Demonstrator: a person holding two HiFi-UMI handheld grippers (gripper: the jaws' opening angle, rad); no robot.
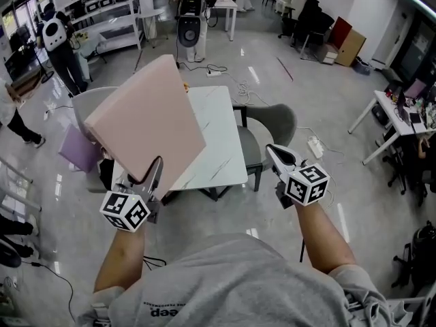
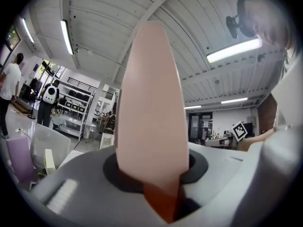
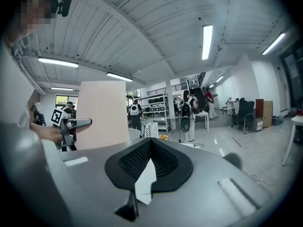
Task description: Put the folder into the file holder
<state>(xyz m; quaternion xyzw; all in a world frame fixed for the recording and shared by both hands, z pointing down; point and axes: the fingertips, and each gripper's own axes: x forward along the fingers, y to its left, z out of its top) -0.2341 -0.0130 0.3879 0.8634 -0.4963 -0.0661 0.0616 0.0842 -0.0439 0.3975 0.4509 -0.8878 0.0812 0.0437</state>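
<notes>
Step in hand: carrying. The folder is up in the air and not yet at any holder.
Left gripper: my left gripper [image 1: 155, 171] is clamped on the lower edge of the flat pale pink card folder [image 1: 146, 118]. In the left gripper view the sheet rises straight out from between the pads, edge-on.
Folder: clear of everything, tilted, hanging over the left edge of the white marble-look table [image 1: 221, 135] and touching nothing but my gripper.
Right gripper: my right gripper [image 1: 274, 152] hovers off the table's right side, jaws closed tip to tip with nothing between them.
File holder: I can't pick it out for sure. A lilac box-like thing [image 1: 80, 150] sits low beyond the table's left edge, half hidden behind the folder, and that is my best guess.
Next move: I reckon I need to swing the folder left and down, turn it upright so its thin edge leads, and line it up with a slot.
Watch for: a broad, light sheet held by one edge could sag or twist, so the free gripper may have to steady it.
</notes>
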